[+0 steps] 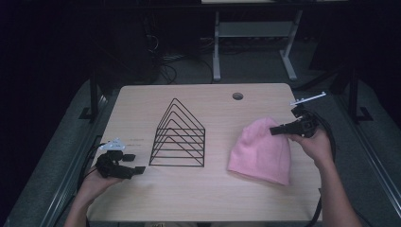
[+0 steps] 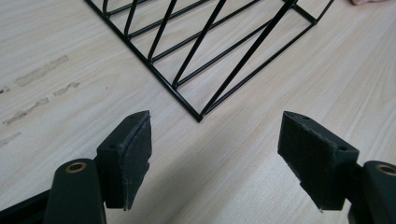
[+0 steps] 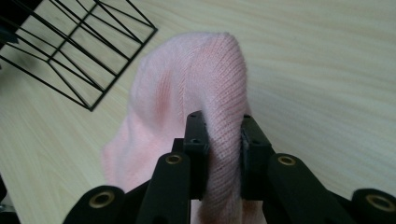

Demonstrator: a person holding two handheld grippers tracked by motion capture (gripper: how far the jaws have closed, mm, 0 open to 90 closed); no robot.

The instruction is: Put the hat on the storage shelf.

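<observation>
At about 8 o'clock on the pale wood-grain worktop (image 1: 198,189), the left hand-held gripper (image 1: 134,163) rests in the person's left hand (image 1: 97,182), its jaws spread wide with nothing between them. In the left gripper view the two black felt-faced pads (image 2: 135,154) stand far apart over bare wood, aimed at a corner of the rack. Just beside it, toward the worktop's centre, stands the black wire file rack (image 1: 178,136), a row of upright triangular dividers on a rectangular base. At about 3 o'clock lies the pink knitted beanie (image 1: 262,151), soft, finely ribbed and slightly fuzzy, its rounded crown toward 12 o'clock and its wide brim toward 6 o'clock. The right hand-held gripper (image 1: 275,130), held in the right hand (image 1: 316,144), meets the beanie at its upper right edge. In the right gripper view its jaws are closed tightly on a raised fold of the pink knit (image 3: 205,84).
</observation>
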